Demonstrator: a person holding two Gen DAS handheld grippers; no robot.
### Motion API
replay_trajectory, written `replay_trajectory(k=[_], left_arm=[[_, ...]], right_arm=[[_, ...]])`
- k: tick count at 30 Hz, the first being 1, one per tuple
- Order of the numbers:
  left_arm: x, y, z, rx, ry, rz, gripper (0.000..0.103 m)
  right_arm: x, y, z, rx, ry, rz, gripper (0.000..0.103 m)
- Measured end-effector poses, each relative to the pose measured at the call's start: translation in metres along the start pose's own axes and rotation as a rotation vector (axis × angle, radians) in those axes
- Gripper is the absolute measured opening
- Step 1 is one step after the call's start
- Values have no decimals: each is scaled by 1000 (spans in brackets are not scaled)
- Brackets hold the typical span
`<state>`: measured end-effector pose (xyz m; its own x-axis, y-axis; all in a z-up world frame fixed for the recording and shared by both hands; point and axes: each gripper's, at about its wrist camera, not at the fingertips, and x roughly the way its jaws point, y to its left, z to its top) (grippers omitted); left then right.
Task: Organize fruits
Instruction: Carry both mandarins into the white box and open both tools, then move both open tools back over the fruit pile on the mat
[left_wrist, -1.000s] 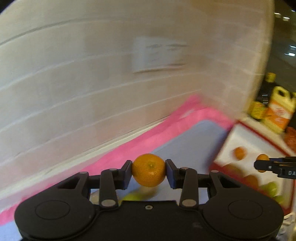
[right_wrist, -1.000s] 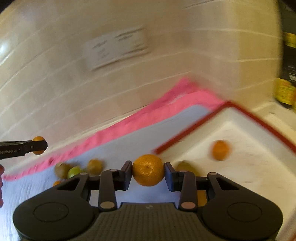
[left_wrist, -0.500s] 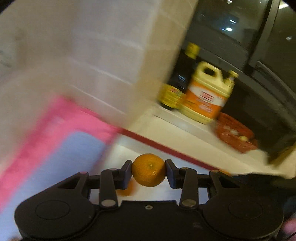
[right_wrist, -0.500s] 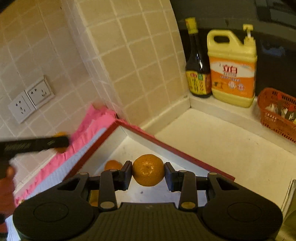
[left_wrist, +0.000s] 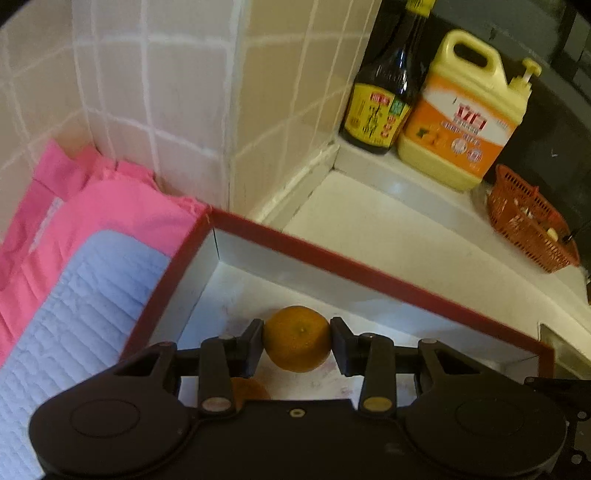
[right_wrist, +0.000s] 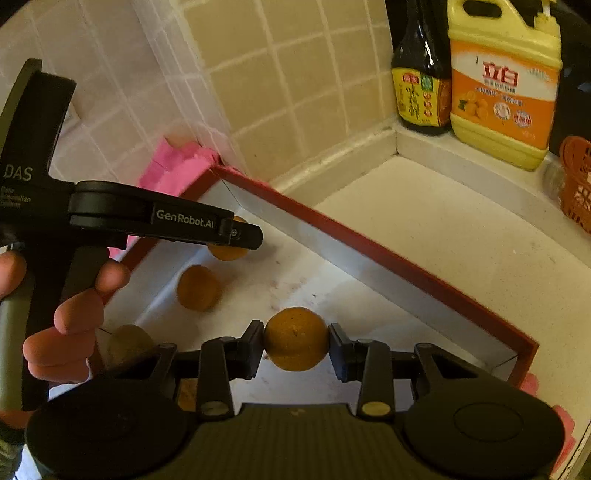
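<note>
My left gripper (left_wrist: 297, 341) is shut on a small orange (left_wrist: 297, 344) and holds it above the far left corner of a white box with a red rim (left_wrist: 332, 258). It also shows in the right wrist view (right_wrist: 236, 232), over the box's back corner. My right gripper (right_wrist: 296, 341) is shut on another orange (right_wrist: 296, 339) above the same box (right_wrist: 388, 258). On the box floor lie a loose orange (right_wrist: 198, 288) and a brownish fruit (right_wrist: 129, 341). Another orange (left_wrist: 249, 391) peeks out under my left fingers.
A pink cloth (left_wrist: 110, 199) with a blue quilted mat (left_wrist: 74, 295) lies left of the box. A dark sauce bottle (left_wrist: 380, 96), a yellow detergent jug (left_wrist: 465, 110) and a red basket (left_wrist: 528, 218) stand on the white counter behind. Tiled walls close the corner.
Both grippers swung right from over the mat to over the red-rimmed box, each still holding its orange. The left gripper now sits close beside the right one.
</note>
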<state>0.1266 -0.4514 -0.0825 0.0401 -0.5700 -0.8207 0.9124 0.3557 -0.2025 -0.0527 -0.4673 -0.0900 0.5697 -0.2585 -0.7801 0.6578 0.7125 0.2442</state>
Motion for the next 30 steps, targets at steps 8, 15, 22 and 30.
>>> replay_trajectory(k=[8,15,22,30], left_arm=[[17,-3,-11,4,14,-17,47],[7,3,-14,-10,5,-20,64],[-70,18,-29,-52,-122,-29,70],[-198,48,-82,-105,-311,69,74]], right_arm=[[13,-3,-5,4,49,-44,40],[8,-5,-5,23,62,-34,46],[-41,-7,-5,63,-28,-43,69],[-114,31,-2,8,-274,-132,99]])
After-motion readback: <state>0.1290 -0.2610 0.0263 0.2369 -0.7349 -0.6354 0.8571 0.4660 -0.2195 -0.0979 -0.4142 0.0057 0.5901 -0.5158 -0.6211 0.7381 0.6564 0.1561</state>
